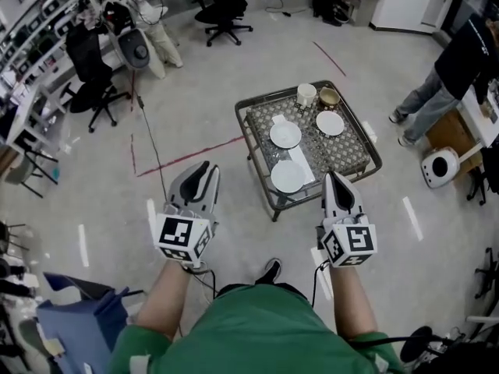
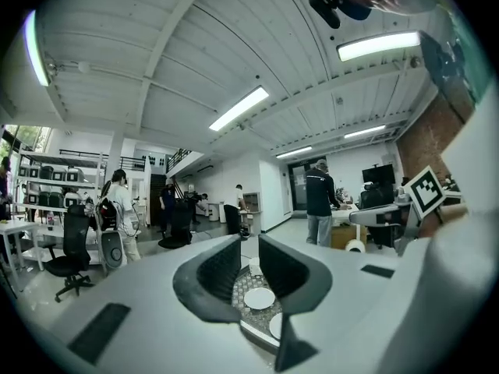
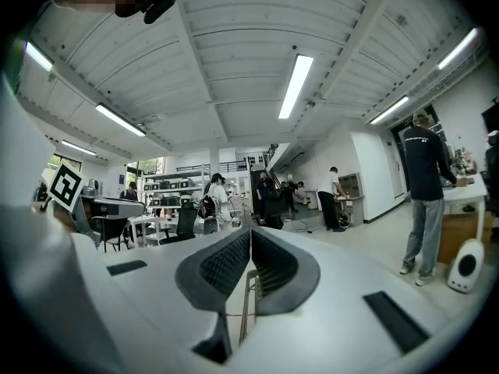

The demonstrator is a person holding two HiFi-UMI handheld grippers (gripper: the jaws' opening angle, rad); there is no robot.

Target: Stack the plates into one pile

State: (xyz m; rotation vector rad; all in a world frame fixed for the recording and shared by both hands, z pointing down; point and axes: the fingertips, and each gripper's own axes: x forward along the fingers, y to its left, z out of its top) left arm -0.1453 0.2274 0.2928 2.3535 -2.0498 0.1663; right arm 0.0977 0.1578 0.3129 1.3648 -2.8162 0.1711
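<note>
Three white plates lie apart on a small metal-framed table (image 1: 257,107): one near the front edge (image 1: 288,176), one in the middle (image 1: 285,135), a smaller one at the right (image 1: 330,123). My left gripper (image 1: 208,168) hangs over the floor to the left of the table, its jaws a narrow gap apart with nothing between them. Through that gap in the left gripper view (image 2: 249,241) I see a plate (image 2: 259,298) on the table. My right gripper (image 1: 334,178) is shut and empty just before the table's front right corner; it also shows shut in its own view (image 3: 250,234).
A white cup (image 1: 306,94) and a tan bowl (image 1: 329,97) stand at the table's far edge. A person (image 1: 460,68) and a white round device (image 1: 441,167) are to the right. Office chairs (image 1: 226,10) and shelves fill the back left. A red line (image 1: 191,156) crosses the floor.
</note>
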